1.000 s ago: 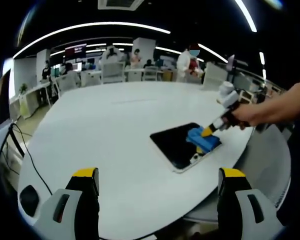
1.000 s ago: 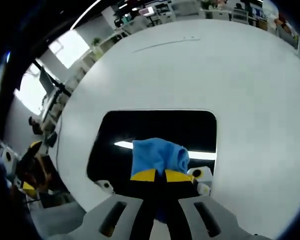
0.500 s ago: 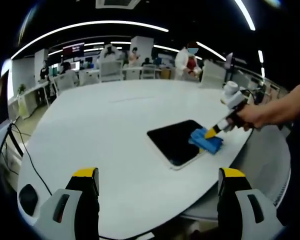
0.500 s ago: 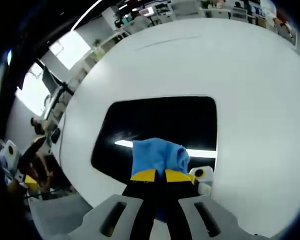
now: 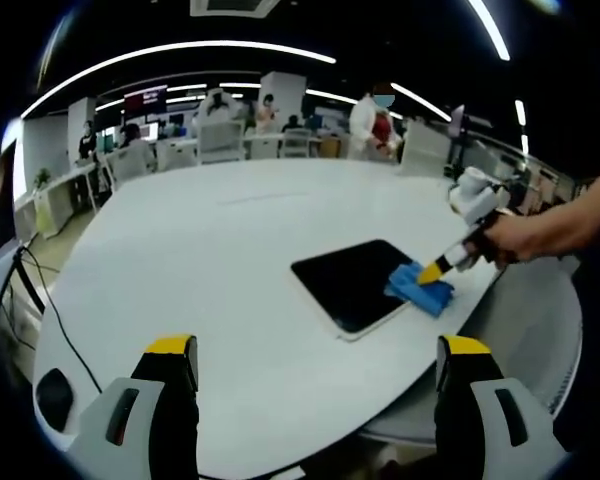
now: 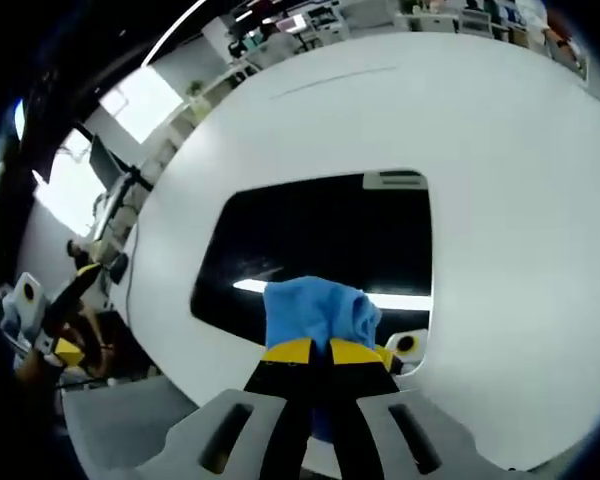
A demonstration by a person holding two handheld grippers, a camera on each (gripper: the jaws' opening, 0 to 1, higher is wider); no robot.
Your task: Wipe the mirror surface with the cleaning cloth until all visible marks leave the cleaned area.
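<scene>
In the left gripper view, your left gripper (image 5: 315, 405) hovers over the white tabletop (image 5: 210, 250) with its jaws spread wide and nothing between them. Across it, your hand (image 5: 515, 238) angles the right gripper (image 5: 432, 273) down onto the blue cloth (image 5: 421, 288) at the mirror (image 5: 345, 283) edge nearest that hand.

In the right gripper view, your right gripper's (image 6: 312, 350) jaws pinch the cloth (image 6: 316, 312), pressed on the dark mirror (image 6: 320, 240).

1 mirror (image 5: 348, 283), 1 cloth (image 5: 421, 289), 2 tools.
</scene>
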